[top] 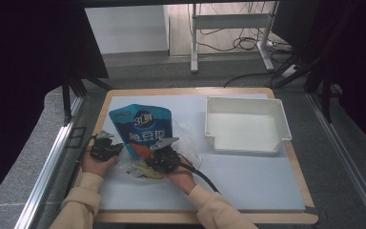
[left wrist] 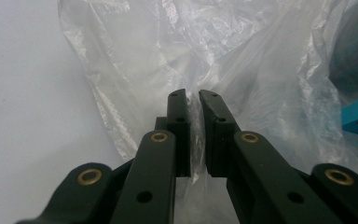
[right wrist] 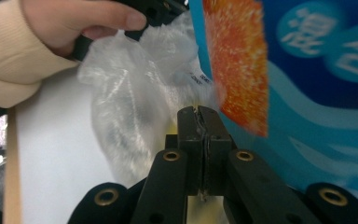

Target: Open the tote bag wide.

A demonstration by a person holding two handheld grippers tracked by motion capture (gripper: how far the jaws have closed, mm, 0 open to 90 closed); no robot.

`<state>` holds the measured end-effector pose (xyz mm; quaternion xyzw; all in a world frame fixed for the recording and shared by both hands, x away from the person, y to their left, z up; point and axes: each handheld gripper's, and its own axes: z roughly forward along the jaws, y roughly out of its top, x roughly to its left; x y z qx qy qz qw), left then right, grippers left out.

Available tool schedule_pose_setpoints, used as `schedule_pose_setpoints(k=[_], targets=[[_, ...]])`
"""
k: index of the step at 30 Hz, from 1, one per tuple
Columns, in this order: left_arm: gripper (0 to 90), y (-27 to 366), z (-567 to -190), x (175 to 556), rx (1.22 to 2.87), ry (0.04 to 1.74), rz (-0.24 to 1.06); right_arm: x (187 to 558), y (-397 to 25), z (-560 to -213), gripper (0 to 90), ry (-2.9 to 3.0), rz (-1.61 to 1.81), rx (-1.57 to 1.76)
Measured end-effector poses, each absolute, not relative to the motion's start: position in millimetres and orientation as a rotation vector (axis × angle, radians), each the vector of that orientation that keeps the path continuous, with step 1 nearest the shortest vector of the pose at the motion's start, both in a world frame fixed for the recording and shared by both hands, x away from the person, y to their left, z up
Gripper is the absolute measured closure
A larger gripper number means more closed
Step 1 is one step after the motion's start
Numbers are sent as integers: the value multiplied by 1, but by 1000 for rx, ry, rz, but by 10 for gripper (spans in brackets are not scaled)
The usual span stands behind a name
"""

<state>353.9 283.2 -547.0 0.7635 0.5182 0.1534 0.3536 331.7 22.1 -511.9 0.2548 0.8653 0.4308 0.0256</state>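
A clear plastic bag point(top: 137, 166) lies crumpled on the mat in front of a blue printed pouch point(top: 142, 128). Something yellow point(top: 153, 174) shows through its film. My left gripper point(top: 119, 149) is at the bag's left edge; in the left gripper view its jaws point(left wrist: 193, 95) are shut on a fold of the clear film point(left wrist: 242, 60). My right gripper point(top: 148, 161) is at the bag's right side; in the right gripper view it point(right wrist: 198, 112) is shut on the bag's film point(right wrist: 126, 107), with the blue pouch point(right wrist: 317, 93) close on the right.
A white empty tray point(top: 282, 119) stands at the back right of the table. A pale mat point(top: 248, 176) covers the wooden tabletop. In the right gripper view a hand point(right wrist: 74, 23) holds the other gripper at the top left.
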Motion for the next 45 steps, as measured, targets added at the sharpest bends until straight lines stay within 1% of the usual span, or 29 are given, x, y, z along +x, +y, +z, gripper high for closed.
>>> schedule_pose_setpoints(k=[7,14,17,23,28,33,36,37,38,40,41,42,43,44,45], targets=[[832,284,-547,354,1973,1338,395,324,42,-534,885,2790,1284,754],[832,283,-547,354,1976,1340,398,310,45,-541,887,2849,1268,684],[829,282,-547,354,1976,1339,399,310,43,-545,888,2853,1269,696],[819,283,-546,354,1970,1338,403,309,40,-543,887,2835,1289,697],[785,287,-537,351,1898,1312,401,309,31,-530,888,2786,1369,699],[708,291,-521,344,1838,1259,409,308,18,-516,887,2736,1422,695],[647,293,-513,342,1820,1236,412,308,16,-513,888,2724,1434,694],[647,295,-511,341,1813,1229,412,308,14,-511,888,2718,1438,693],[593,298,-505,338,1790,1220,418,308,11,-508,888,2713,1447,687],[536,299,-503,337,1780,1220,425,308,10,-506,887,2707,1450,686],[536,303,-498,335,1757,1222,440,307,8,-505,887,2705,1453,686],[496,305,-496,334,1739,1221,443,306,5,-502,887,2696,1464,684],[475,307,-494,333,1723,1220,440,306,3,-500,887,2689,1472,687],[422,310,-490,331,1700,1218,430,306,0,-496,887,2679,1484,688],[392,312,-488,331,1694,1215,427,306,-1,-495,887,2674,1488,693]])
